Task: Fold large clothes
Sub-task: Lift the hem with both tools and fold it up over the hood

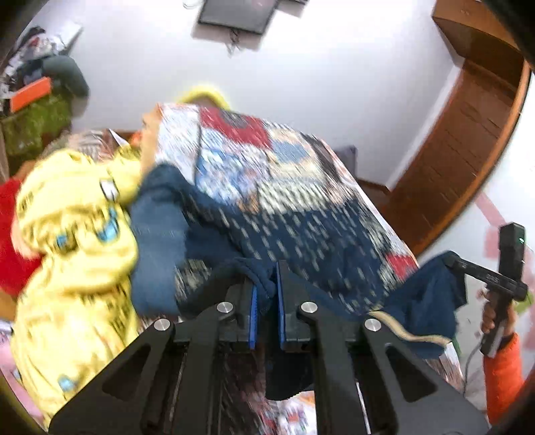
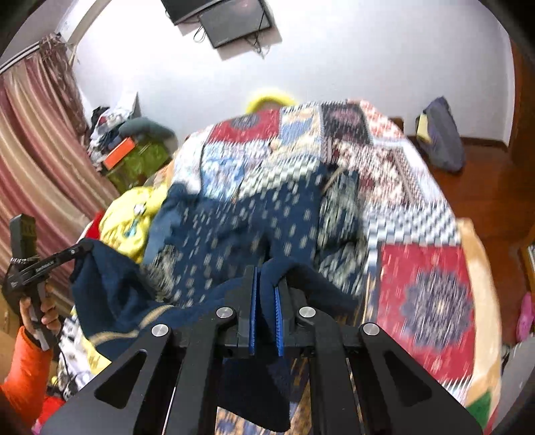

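A large navy garment [image 1: 301,241] with a pale dotted print lies bunched on a patchwork bedspread [image 1: 254,144]. My left gripper [image 1: 267,287] is shut on a fold of its navy edge, pinched between the blue pads. In the same view my right gripper [image 1: 449,259], in a hand with an orange sleeve, grips another part of that edge. In the right wrist view my right gripper [image 2: 266,284] is shut on the navy cloth [image 2: 254,227], and my left gripper [image 2: 83,249] holds the edge at the left. The cloth hangs stretched between both. Both views are motion-blurred.
A yellow printed garment [image 1: 77,241] and a red cloth [image 1: 13,241] lie left of the navy one. Behind are a cluttered green box [image 2: 140,164], a striped curtain [image 2: 40,150], a wall screen [image 2: 234,20], a wooden door [image 1: 461,150] and a dark bag [image 2: 441,134] on the floor.
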`<move>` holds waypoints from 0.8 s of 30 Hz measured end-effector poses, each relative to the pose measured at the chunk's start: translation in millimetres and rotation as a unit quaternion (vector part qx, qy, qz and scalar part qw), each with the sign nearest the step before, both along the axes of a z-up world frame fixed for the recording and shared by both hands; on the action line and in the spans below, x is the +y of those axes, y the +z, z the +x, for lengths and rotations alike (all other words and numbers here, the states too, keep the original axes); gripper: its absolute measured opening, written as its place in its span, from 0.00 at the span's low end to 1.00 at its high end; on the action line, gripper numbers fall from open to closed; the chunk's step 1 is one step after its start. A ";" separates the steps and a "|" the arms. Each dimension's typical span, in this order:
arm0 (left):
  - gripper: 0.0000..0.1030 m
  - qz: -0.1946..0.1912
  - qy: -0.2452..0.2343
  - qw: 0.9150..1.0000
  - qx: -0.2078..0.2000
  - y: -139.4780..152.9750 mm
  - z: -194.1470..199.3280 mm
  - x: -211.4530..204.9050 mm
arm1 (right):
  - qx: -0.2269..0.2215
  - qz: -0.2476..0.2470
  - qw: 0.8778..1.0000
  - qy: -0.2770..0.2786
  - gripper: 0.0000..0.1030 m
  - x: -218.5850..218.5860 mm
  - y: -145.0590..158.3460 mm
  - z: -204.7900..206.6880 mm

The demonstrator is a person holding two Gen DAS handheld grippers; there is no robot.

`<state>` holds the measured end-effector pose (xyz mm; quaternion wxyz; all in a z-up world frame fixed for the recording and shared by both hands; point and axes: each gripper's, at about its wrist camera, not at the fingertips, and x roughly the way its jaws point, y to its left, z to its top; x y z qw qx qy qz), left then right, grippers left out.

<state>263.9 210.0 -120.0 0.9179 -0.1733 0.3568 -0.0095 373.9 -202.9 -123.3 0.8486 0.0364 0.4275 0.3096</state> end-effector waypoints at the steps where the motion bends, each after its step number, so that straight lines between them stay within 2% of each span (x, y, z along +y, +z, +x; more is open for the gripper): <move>1: 0.08 0.006 0.009 1.000 0.007 -0.6 10.9 4.6 | -0.005 -0.002 1.000 -0.004 0.07 3.8 0.8 11.1; 5: 0.08 0.027 0.049 0.998 0.030 -14.1 58.6 27.1 | -0.014 -0.014 1.000 -0.021 0.07 16.2 -2.0 57.2; 7: 0.07 0.021 0.066 0.997 0.039 -29.5 79.9 40.0 | -0.013 -0.014 0.999 -0.029 0.07 18.7 -7.1 75.5; 12: 0.08 0.010 0.092 0.992 0.082 -86.8 127.6 58.4 | 0.021 -0.032 0.998 -0.052 0.07 33.4 -56.2 124.5; 17: 0.08 0.041 0.086 0.987 0.128 -142.2 159.2 53.3 | 0.047 -0.055 0.996 -0.060 0.07 34.4 -101.9 146.8; 21: 0.10 0.079 0.055 0.986 0.139 -154.3 157.0 42.6 | 0.051 -0.043 0.997 -0.047 0.12 24.8 -97.7 144.0; 22: 0.10 0.093 0.047 0.985 0.139 -151.4 153.6 38.9 | 0.046 -0.051 0.997 -0.045 0.17 25.5 -94.0 142.0; 24: 0.17 0.117 0.035 0.981 0.148 -142.8 147.9 33.0 | 0.010 -0.108 0.992 -0.058 0.23 24.6 -81.4 134.5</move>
